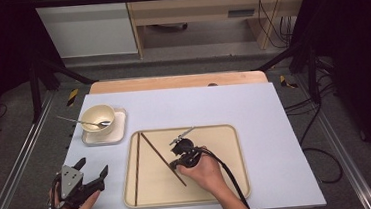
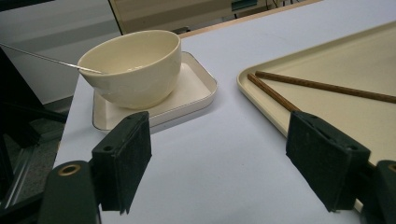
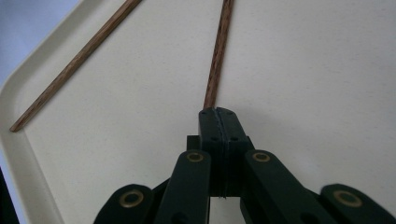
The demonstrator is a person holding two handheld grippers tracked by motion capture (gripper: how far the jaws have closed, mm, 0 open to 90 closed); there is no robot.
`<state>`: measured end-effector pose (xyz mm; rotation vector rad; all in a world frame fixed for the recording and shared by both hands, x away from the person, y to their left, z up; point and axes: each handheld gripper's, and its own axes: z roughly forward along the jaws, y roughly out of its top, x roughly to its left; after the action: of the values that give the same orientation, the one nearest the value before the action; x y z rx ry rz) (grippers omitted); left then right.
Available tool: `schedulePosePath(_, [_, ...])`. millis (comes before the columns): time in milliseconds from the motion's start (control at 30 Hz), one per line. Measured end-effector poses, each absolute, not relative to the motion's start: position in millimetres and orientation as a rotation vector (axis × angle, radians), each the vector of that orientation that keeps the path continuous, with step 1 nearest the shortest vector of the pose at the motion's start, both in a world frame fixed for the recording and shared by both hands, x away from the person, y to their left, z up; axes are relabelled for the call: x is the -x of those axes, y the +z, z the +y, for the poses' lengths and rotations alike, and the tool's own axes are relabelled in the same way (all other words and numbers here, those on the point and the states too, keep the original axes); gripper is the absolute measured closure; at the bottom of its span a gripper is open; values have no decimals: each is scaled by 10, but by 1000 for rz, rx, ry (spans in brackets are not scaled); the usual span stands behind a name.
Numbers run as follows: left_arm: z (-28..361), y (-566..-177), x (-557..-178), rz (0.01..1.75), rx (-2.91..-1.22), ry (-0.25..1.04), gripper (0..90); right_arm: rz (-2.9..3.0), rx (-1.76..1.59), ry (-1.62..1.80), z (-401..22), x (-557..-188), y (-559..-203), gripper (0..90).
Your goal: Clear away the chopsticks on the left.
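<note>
Your right gripper (image 1: pixel 180 157) sits over the middle of the beige tray (image 1: pixel 228 131), in the lower centre of the high view, and its jaws are pressed together on one end of a brown chopstick (image 3: pixel 218 51). In the right gripper view that stick runs straight ahead from the jaw tips toward the top of the frame, so its long axis lines up with the gripper itself. In the high view the same stick slants from the tray's upper left corner down to your right hand. A second chopstick (image 1: pixel 137 169) lies flat along the tray's left edge, running top to bottom, apart from the jaws. Your left gripper (image 1: pixel 93 176) rests at the lower left of the high view, on the desk (image 1: pixel 253 104) beside the tray; its jaws stand wide apart and hold nothing. Ahead of it, at the upper left, a cream bowl (image 2: pixel 133 65) with a spoon (image 1: pixel 82 122) sits on a small square dish (image 2: pixel 198 91). Your right hand is plainly the nearer one to both sticks.
</note>
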<state>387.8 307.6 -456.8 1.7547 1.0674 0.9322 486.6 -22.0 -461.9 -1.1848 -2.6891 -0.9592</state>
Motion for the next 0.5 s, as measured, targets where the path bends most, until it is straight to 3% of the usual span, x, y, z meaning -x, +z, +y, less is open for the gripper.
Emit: schedulePosePath(500, [3083,-4568,-3886,1068,-1755,933,224,-2668,1091,-975,80,-4788,-4643,900])
